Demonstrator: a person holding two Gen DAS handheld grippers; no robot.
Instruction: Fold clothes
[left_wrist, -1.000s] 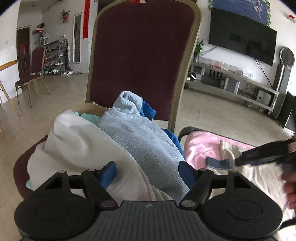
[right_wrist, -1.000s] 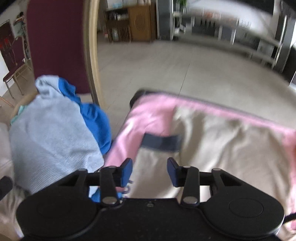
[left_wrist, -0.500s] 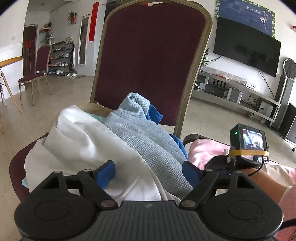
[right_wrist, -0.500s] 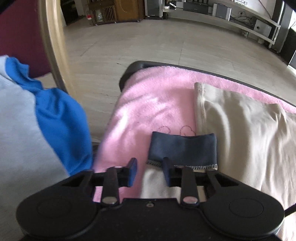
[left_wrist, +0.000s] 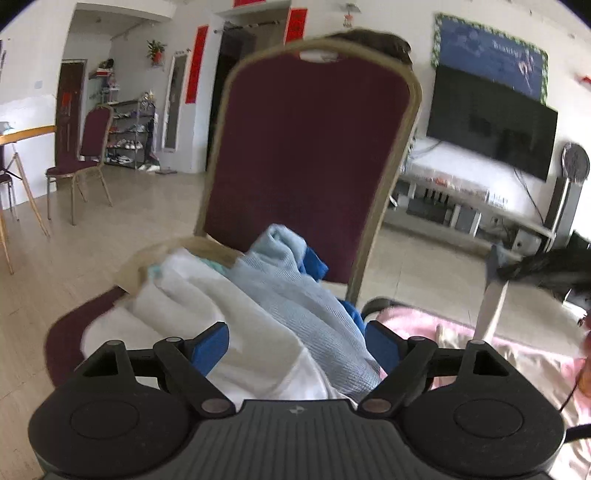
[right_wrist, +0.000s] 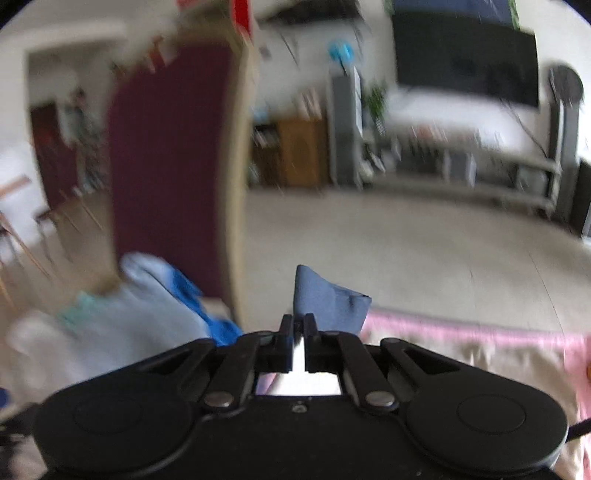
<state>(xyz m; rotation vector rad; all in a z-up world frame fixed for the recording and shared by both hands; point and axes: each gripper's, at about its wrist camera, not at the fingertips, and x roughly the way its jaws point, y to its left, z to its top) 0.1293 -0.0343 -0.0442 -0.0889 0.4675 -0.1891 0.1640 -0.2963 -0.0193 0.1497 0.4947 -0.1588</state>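
Observation:
A pile of clothes lies on the maroon chair (left_wrist: 306, 147): a white garment (left_wrist: 207, 306), a light blue knit (left_wrist: 295, 280) and a bright blue piece (left_wrist: 314, 262). My left gripper (left_wrist: 295, 343) hovers over this pile with its jaws opening; the cloth shows between the pads, which do not press on it. A cream garment (right_wrist: 461, 354) is spread on a pink blanket (right_wrist: 461, 328). My right gripper (right_wrist: 299, 325) is shut on its navy cuff (right_wrist: 328, 299) and holds it up. In the left wrist view the raised navy cuff (left_wrist: 493, 262) trails a cream sleeve (left_wrist: 487, 310).
A black TV (left_wrist: 491, 122) hangs over a low stand (left_wrist: 461, 206) at the back right. A second maroon chair (left_wrist: 92, 155) and a wooden table edge (left_wrist: 26, 131) stand at the left. Bare tiled floor (right_wrist: 406, 240) lies beyond the blanket.
My right gripper has shut on the navy cuff and lifted it off the pink blanket. My left gripper has risen a little over the pile and its jaws stand wider.

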